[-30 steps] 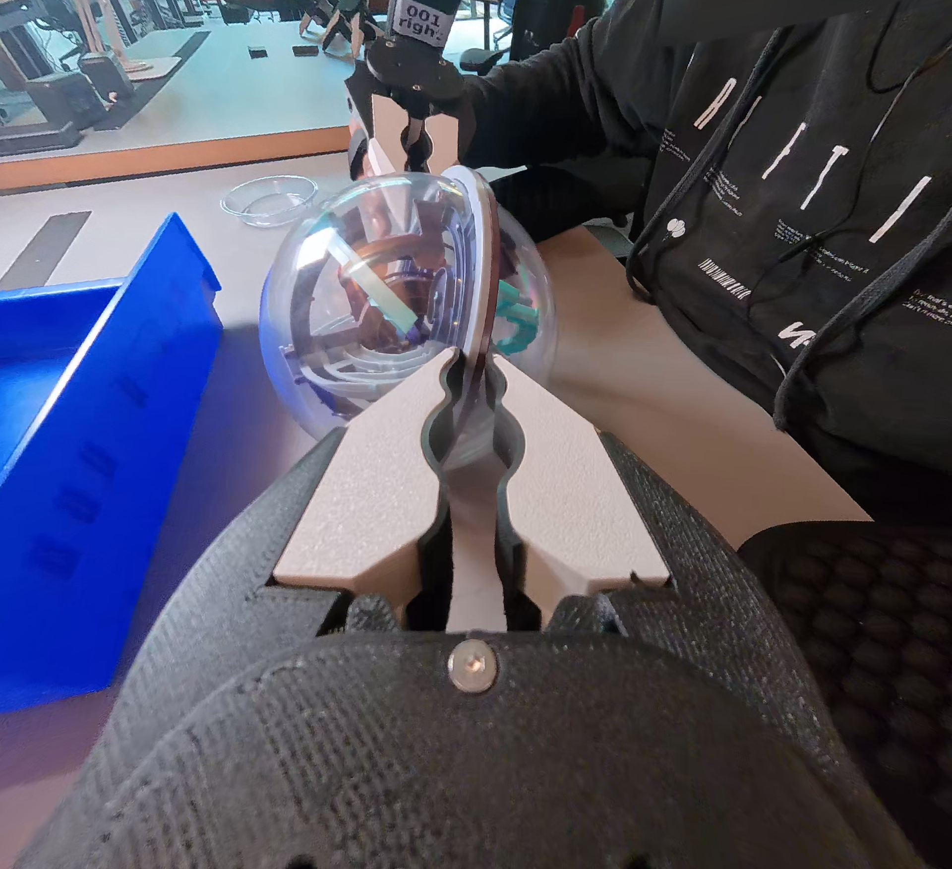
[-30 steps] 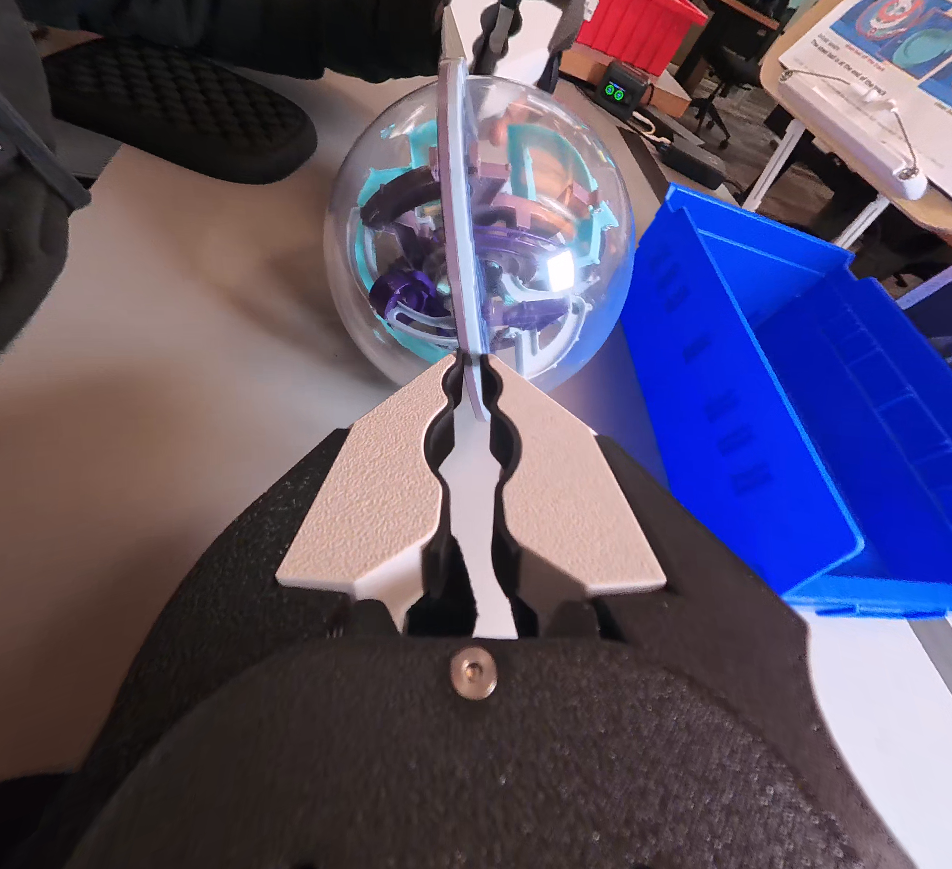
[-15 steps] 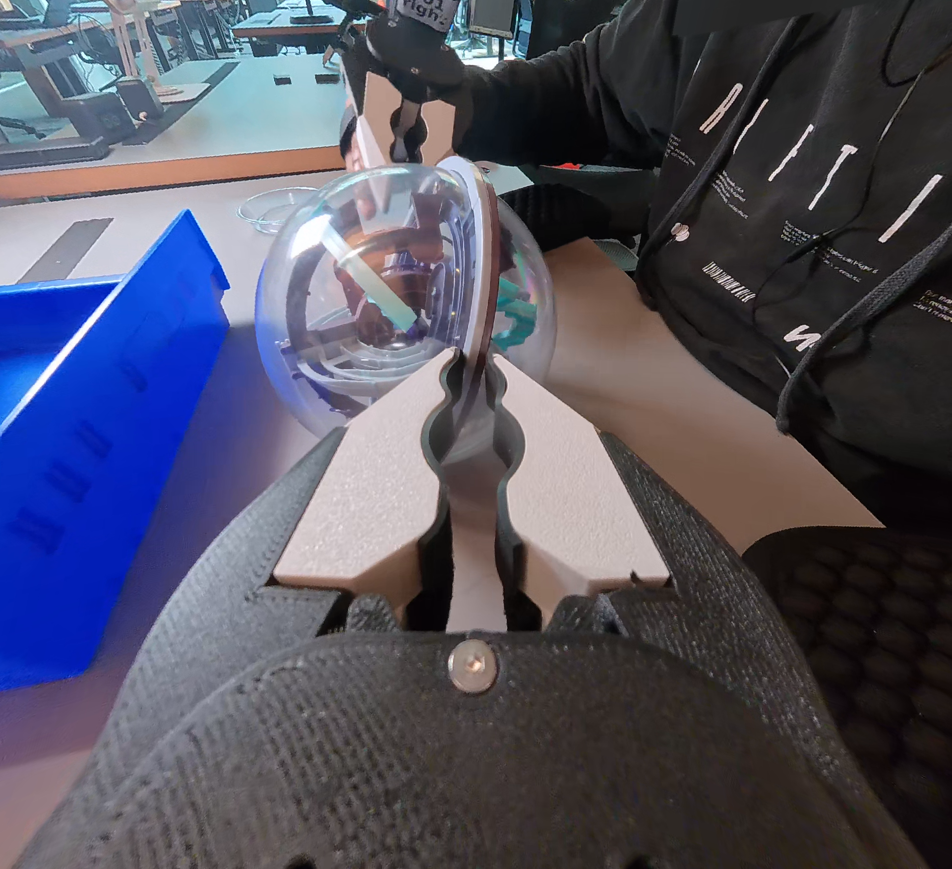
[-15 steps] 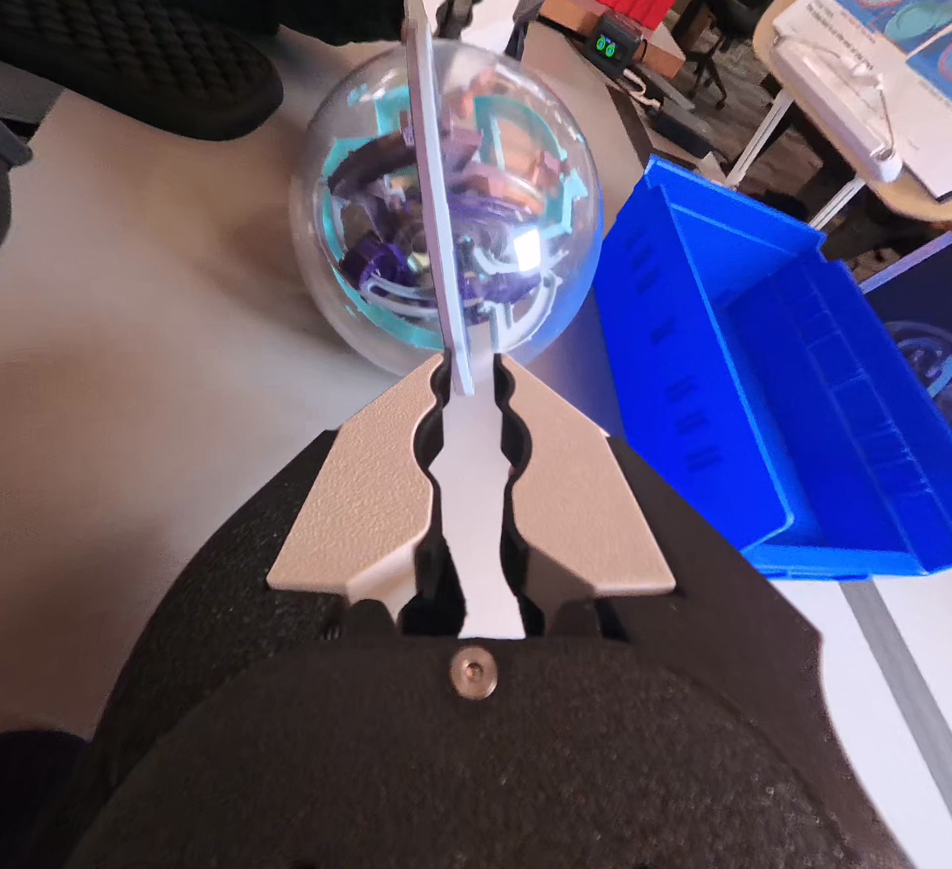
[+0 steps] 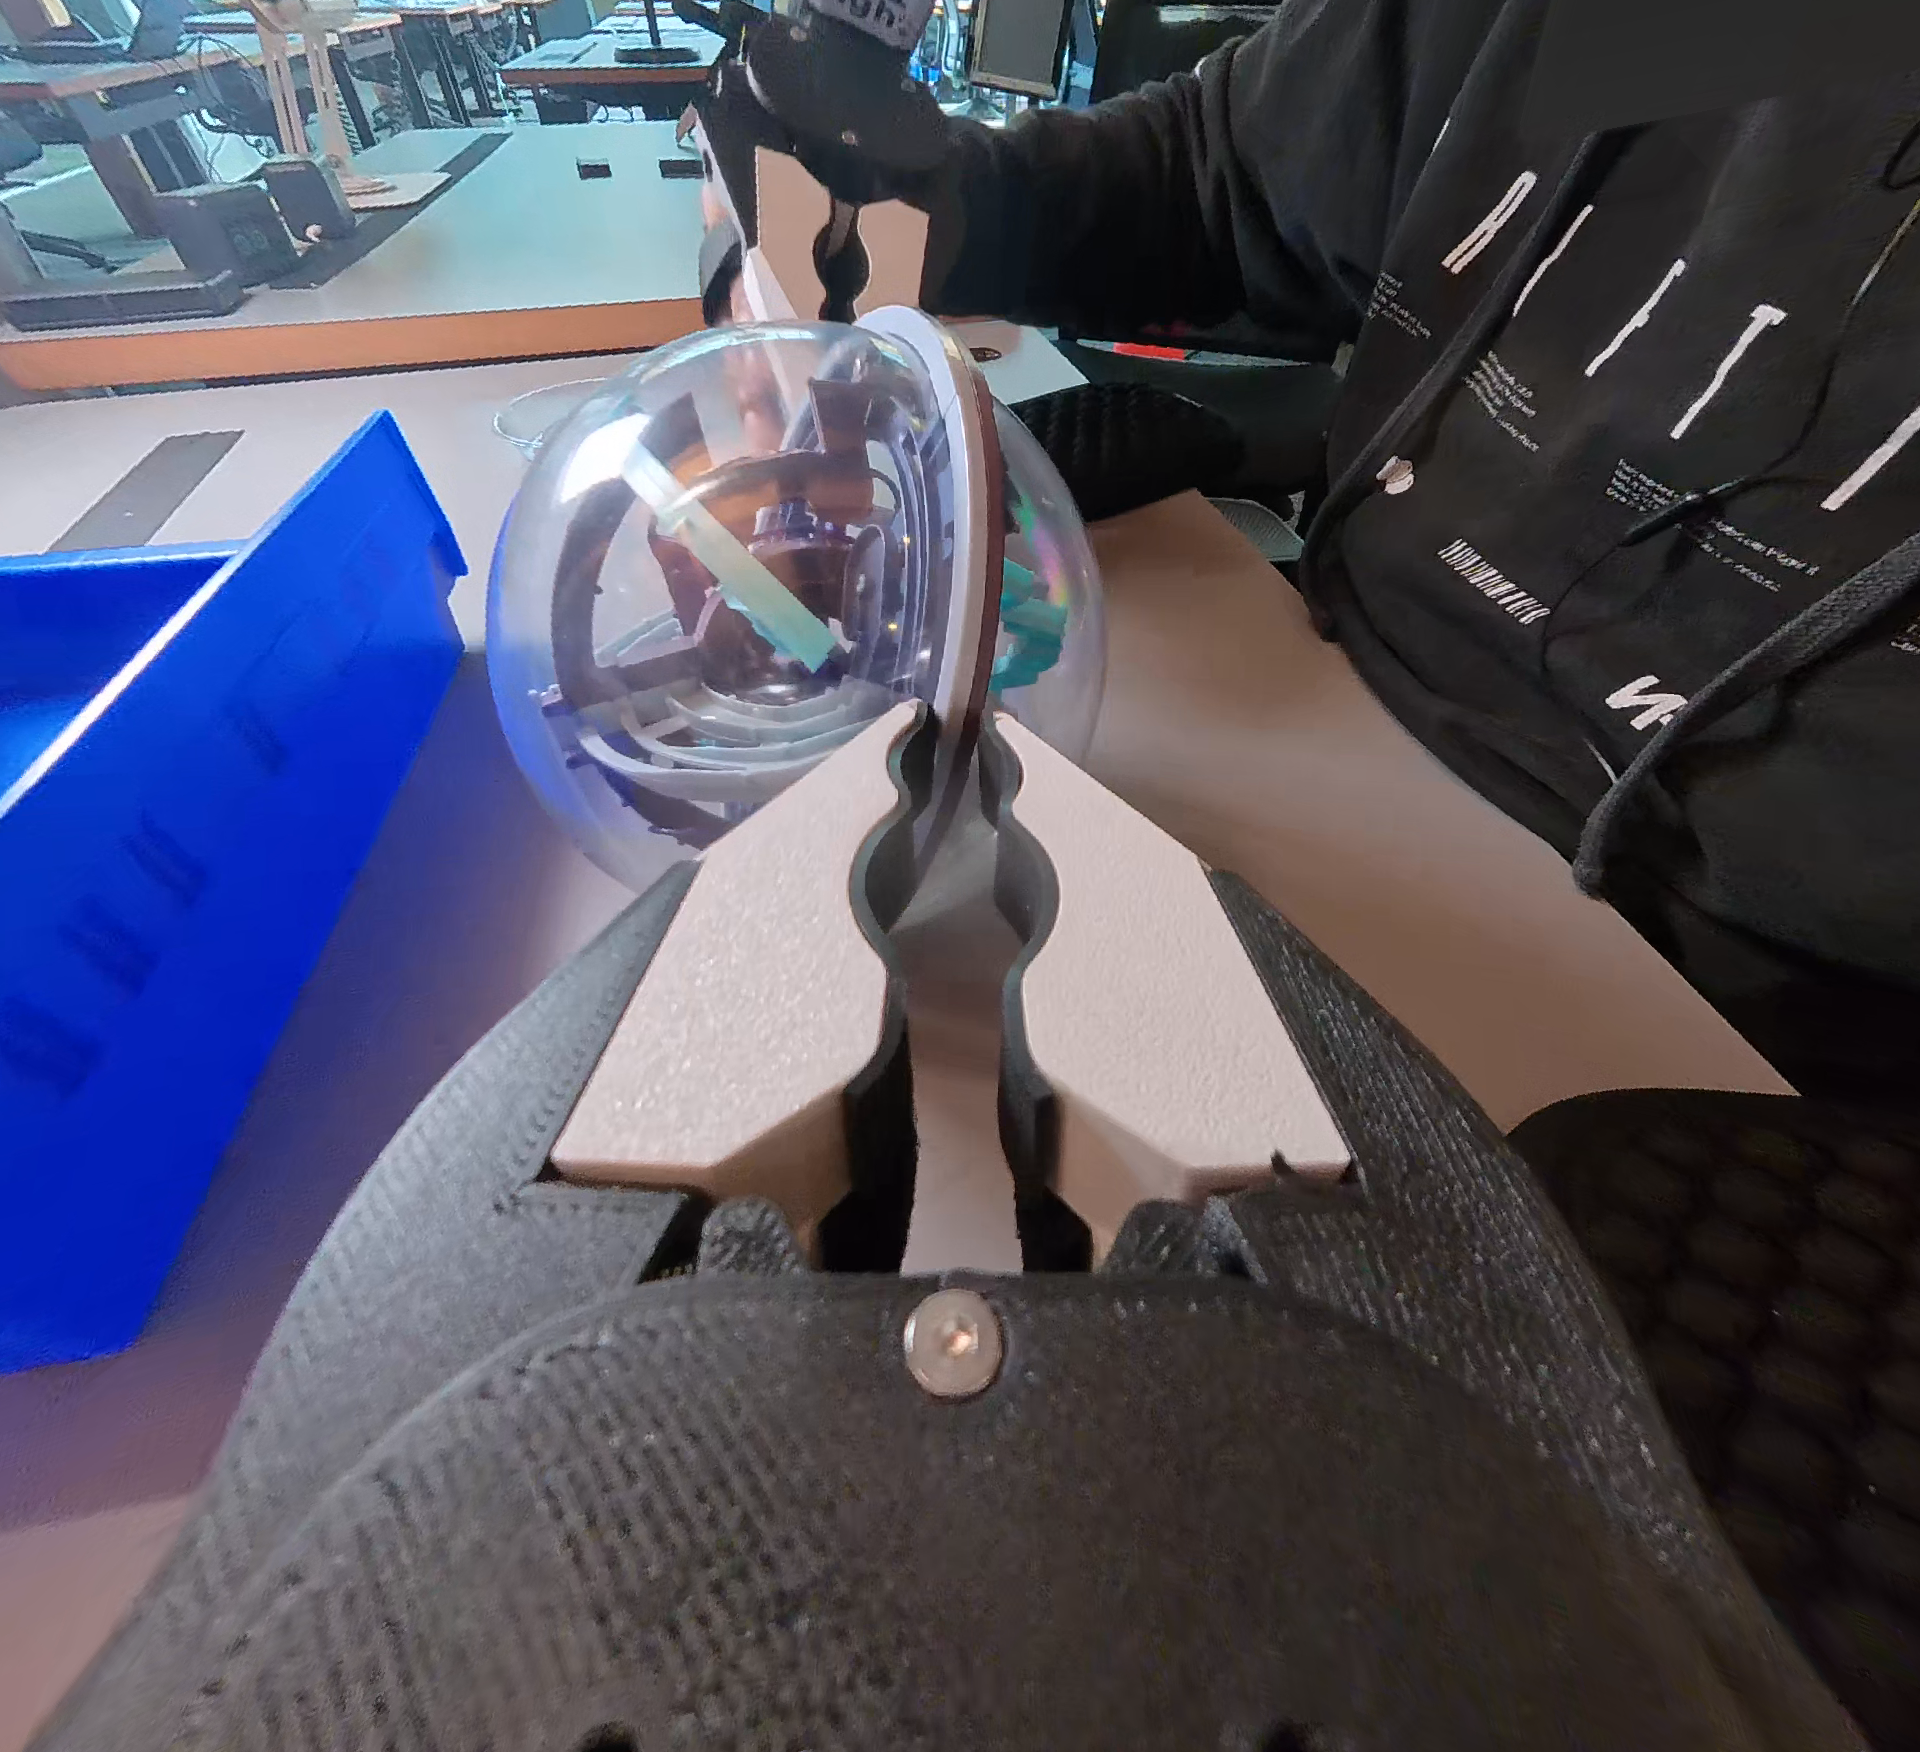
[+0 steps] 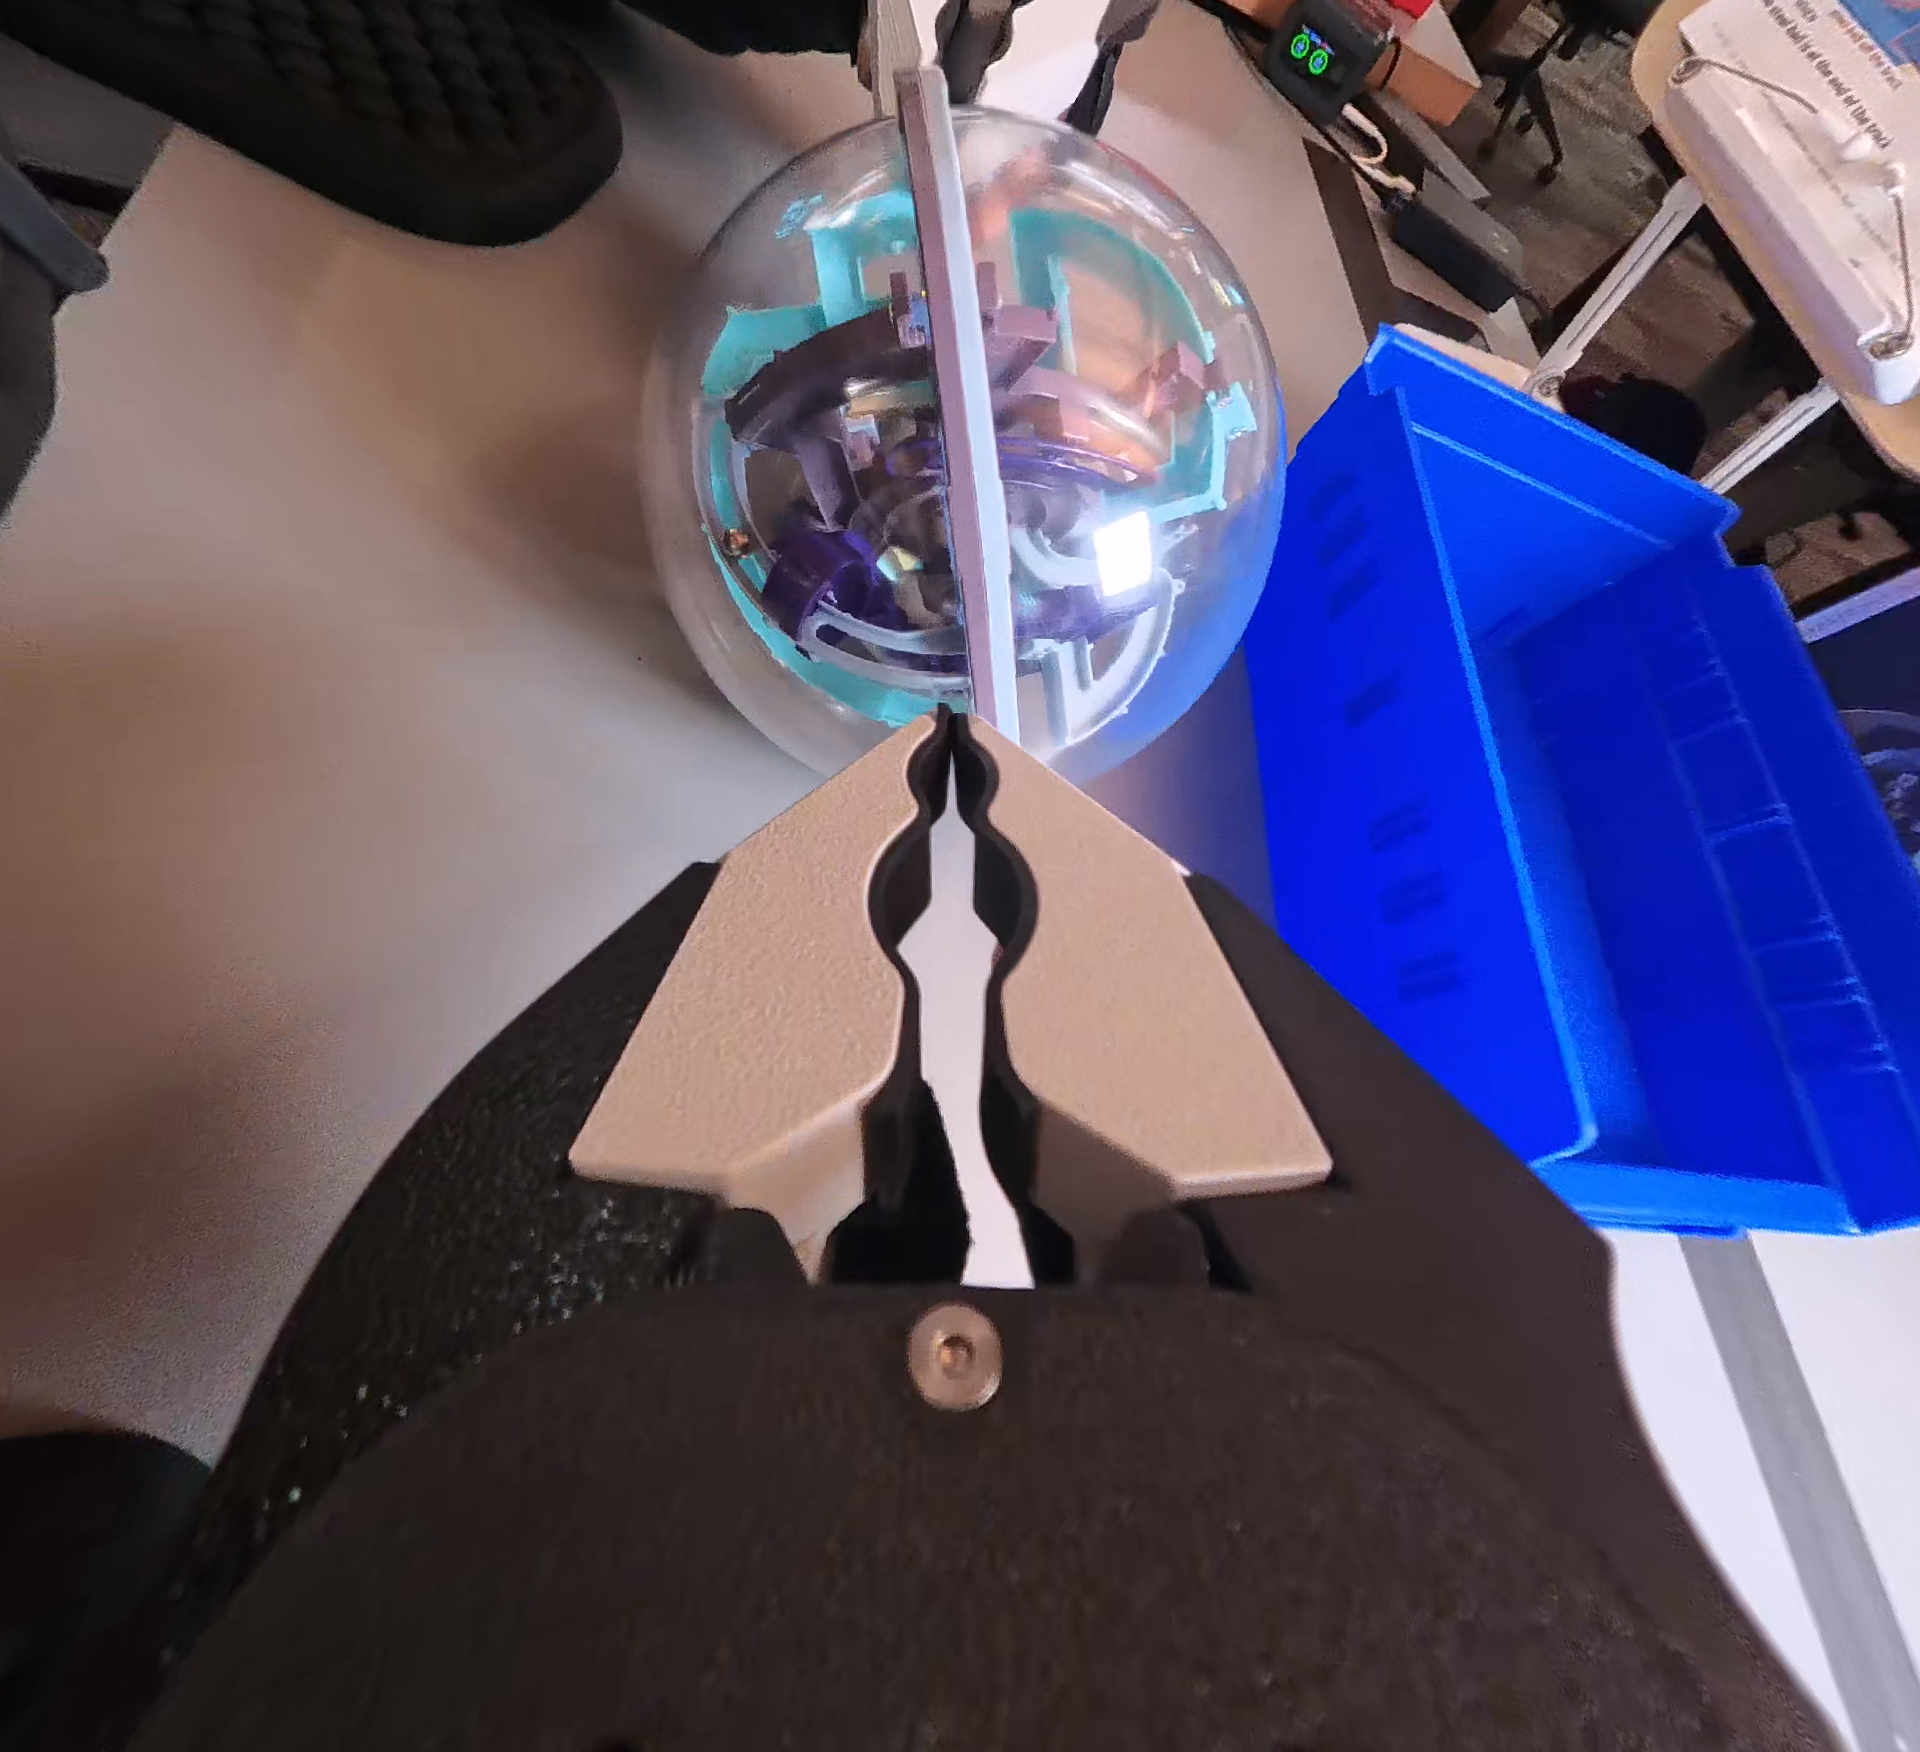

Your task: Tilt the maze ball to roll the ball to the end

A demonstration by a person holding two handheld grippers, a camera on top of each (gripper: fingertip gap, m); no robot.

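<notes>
The maze ball (image 5: 727, 580) is a clear sphere with teal, purple and grey tracks inside and a flat white rim (image 5: 971, 539) around its middle. My left gripper (image 5: 956, 726) is shut on the near edge of that rim. In the right wrist view the ball (image 6: 1101, 455) lies just beyond my right gripper (image 6: 951, 726), whose pads meet with nothing between them. The rim (image 6: 961, 455) passes just right of the tips. The left gripper (image 6: 966, 81) grips the rim's far edge there. The right gripper (image 5: 810, 300) also shows in the left wrist view, shut, at the ball's far side.
A blue bin (image 5: 208, 715) stands close beside the ball, and also shows in the right wrist view (image 6: 1558, 767). A person in a black hoodie (image 5: 1558, 455) sits on the other side. A clear bowl (image 5: 540, 424) lies behind the ball. A black mesh pad (image 6: 260, 40) is near.
My right gripper held the rim a second ago, opened, drew back, and its pads came together on air. My left gripper kept its hold; the ball tilted slightly.
</notes>
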